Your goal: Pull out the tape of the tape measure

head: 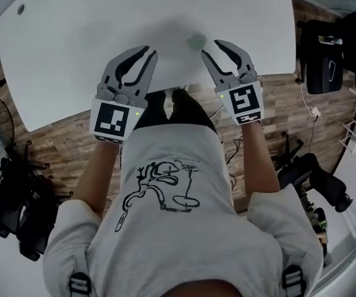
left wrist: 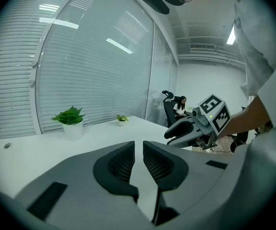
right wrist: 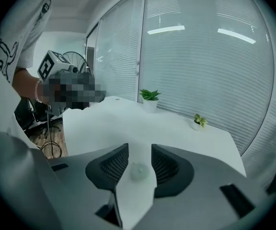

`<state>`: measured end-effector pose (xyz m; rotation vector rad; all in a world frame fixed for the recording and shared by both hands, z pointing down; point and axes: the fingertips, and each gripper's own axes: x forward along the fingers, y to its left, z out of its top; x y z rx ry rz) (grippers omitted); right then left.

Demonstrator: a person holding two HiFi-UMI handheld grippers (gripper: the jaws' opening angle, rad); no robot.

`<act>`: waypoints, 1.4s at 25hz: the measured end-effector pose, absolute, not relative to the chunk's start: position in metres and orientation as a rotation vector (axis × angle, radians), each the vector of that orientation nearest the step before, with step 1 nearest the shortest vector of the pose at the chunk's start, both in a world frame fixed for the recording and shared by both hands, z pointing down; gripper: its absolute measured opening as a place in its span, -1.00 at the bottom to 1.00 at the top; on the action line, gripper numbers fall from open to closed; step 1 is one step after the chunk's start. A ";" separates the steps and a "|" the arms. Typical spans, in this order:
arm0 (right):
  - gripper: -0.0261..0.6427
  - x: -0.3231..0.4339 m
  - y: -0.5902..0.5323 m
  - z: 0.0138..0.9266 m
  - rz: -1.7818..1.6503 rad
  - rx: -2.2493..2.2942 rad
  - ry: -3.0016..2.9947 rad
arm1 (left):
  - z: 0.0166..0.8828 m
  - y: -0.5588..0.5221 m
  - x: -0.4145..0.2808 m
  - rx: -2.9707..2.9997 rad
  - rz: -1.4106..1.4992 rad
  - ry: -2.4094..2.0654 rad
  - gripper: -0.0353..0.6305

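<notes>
The tape measure (head: 196,40) sits on the white table (head: 73,54) close to its near edge, a small, pale, greenish round thing. It is soft in outline and too blurred for me to pick out a tab or the slot where the tape comes out. Being round, it shows no long axis I can name, so which way the tape would run is a guess. The right gripper (head: 212,48) is plainly the nearer one. From its tips the tape measure lies at about ten o'clock, just beside the inner finger and, as far as I can see, not touching it. In the right gripper view the pale disc shows in the gap between the two pads, low down, with table showing on either side of it. Those jaws stand moderately wide and press on nothing. The left gripper (head: 142,55) hangs over the same table edge. From there the tape measure lies out at about two o'clock, well apart. Its jaws are drawn narrow, with only a thin slit of table showing between the pads and nothing in it. Both tools are grey moulded plastic with dark, fine-ribbed pads and a marker cube at the back. The tabletop is smooth and matt, over a floor of wood planks. I judge the right one needs only to slide a little toward ten o'clock and sink before it can close on the case.
</notes>
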<state>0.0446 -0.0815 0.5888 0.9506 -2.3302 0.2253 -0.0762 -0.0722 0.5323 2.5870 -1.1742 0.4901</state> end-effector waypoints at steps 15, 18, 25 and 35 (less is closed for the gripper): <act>-0.30 0.034 -0.085 0.685 0.402 0.948 -2.244 | 0.581 -0.067 -0.103 2.511 0.515 -1.168 -0.71; -0.27 0.036 -0.086 0.694 0.377 0.934 -2.237 | 0.591 -0.062 -0.105 2.490 0.542 -1.160 -0.71; -0.25 0.044 -0.092 0.710 0.326 0.845 -2.253 | 0.597 -0.065 -0.098 2.489 0.470 -1.172 -0.71; -0.25 0.034 -0.091 0.715 0.300 0.694 -2.297 | 0.609 -0.058 -0.106 2.471 0.469 -1.168 -0.71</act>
